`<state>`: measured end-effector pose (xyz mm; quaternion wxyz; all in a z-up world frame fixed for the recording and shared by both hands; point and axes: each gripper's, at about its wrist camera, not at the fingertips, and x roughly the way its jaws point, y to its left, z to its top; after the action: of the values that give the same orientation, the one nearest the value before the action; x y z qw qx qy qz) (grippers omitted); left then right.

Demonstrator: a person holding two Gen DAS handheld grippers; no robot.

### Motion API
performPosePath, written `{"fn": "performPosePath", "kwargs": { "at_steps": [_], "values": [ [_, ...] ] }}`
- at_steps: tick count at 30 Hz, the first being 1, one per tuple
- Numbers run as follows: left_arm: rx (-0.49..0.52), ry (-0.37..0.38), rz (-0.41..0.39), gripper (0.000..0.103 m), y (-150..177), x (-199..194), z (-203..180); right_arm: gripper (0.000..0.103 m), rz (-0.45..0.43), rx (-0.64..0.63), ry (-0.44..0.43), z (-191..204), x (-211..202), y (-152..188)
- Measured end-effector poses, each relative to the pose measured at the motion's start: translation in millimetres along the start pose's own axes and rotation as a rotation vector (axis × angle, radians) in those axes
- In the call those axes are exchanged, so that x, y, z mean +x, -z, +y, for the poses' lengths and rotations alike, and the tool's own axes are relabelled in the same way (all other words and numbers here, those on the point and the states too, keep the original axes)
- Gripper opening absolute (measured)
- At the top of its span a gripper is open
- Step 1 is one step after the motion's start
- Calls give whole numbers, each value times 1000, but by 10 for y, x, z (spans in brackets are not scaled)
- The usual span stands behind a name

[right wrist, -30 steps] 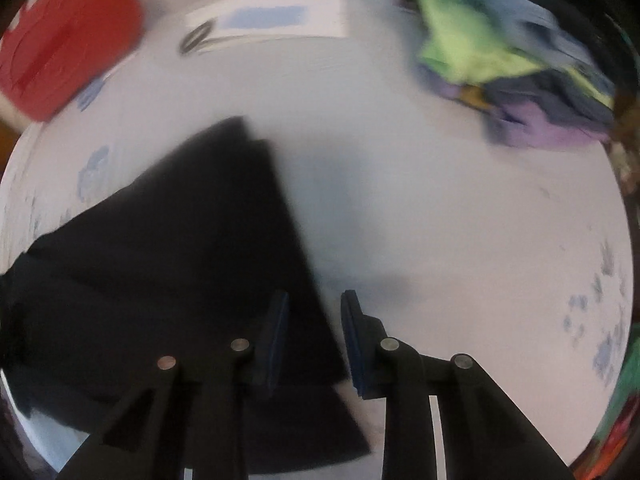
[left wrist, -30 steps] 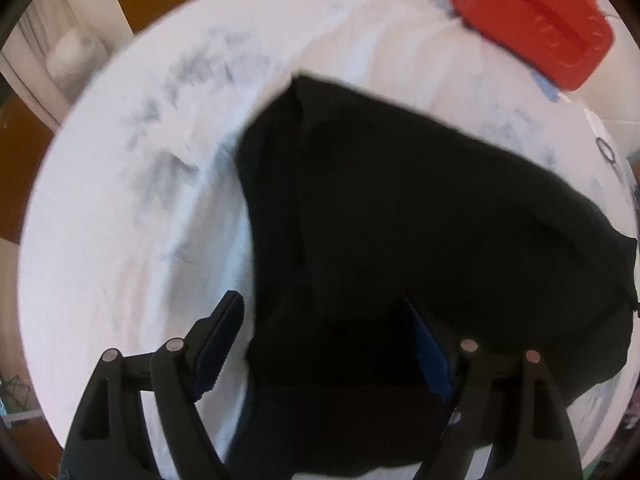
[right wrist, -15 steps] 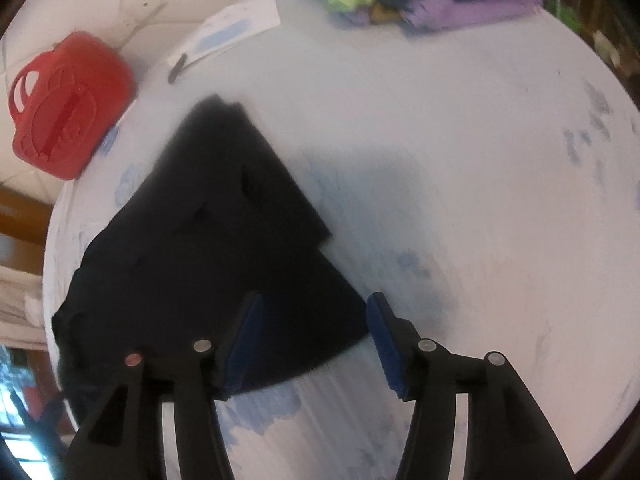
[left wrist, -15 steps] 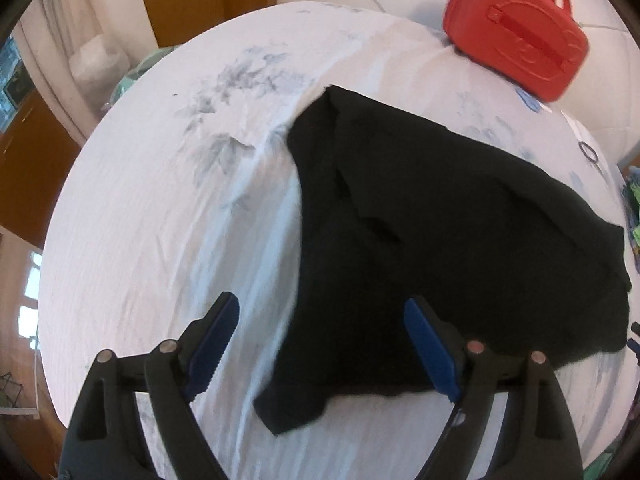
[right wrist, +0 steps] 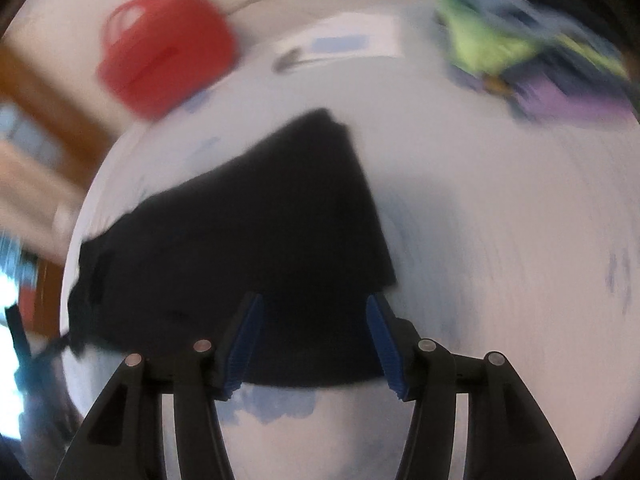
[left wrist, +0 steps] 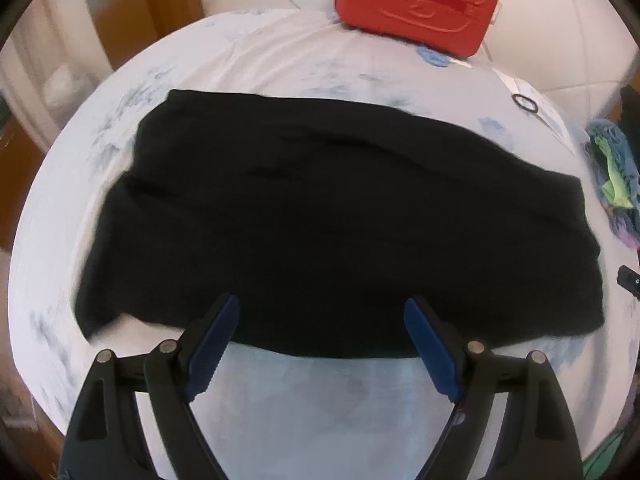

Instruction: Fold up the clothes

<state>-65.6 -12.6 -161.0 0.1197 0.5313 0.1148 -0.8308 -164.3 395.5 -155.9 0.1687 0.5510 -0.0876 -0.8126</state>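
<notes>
A black garment [left wrist: 328, 216] lies folded into a wide band on the white floral bed sheet [left wrist: 320, 408]. My left gripper [left wrist: 320, 336] is open and empty, hovering above the garment's near edge. In the right wrist view, which is blurred by motion, the same black garment [right wrist: 256, 240] lies ahead. My right gripper [right wrist: 312, 340] is open and empty over the garment's near right corner.
A red plastic case [left wrist: 416, 0] stands at the far edge of the bed and also shows in the right wrist view [right wrist: 164, 68]. A pile of coloured clothes [right wrist: 532, 60] lies at the far right. A black ring [left wrist: 525, 101] rests on a paper sheet.
Both grippers have pulled back and swung round to face the garment's long near edge. My right gripper has opened wider. The garment now lies flat as a wide band.
</notes>
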Motion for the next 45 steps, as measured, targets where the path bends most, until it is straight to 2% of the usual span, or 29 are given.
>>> {"fn": "performPosePath", "kwargs": {
  "at_steps": [2,6,10,15,20,23,26,30,33,36,38,45],
  "values": [
    [-75,-23,-20,85,147,-27,-375,58,11,-127,-32,-63,65,-201],
    [-242,-93,-82,85,518,-125,-1195,58,41,-409,-155,-276,172,-612],
    [-391,-72,-12,85,759,-78,-1896,58,110,-598,-194,-374,210,-775],
    [-440,-77,-20,85,855,-45,-2469,58,127,-702,-239,-394,172,-918],
    [-503,-88,-29,85,974,45,-2923,58,150,-777,-262,-435,310,-1068],
    [-542,-132,-32,85,1018,118,-3196,58,144,-868,-275,-421,433,-1150],
    [-594,-156,-50,85,1004,188,-3370,58,150,-928,-315,-419,549,-1241],
    [-593,-220,-41,85,912,327,-3593,58,176,-990,-365,-406,678,-1316],
    [-591,-302,-45,86,828,419,-3727,58,196,-1019,-381,-369,773,-1339],
    [-641,-322,-60,91,802,443,-3714,58,196,-1059,-390,-299,892,-1361],
    [-662,-334,-64,103,796,465,-3698,58,200,-1064,-401,-262,987,-1389],
    [-667,-356,-91,103,805,505,-3710,60,198,-1099,-456,-184,1127,-1451]
  ]
}}
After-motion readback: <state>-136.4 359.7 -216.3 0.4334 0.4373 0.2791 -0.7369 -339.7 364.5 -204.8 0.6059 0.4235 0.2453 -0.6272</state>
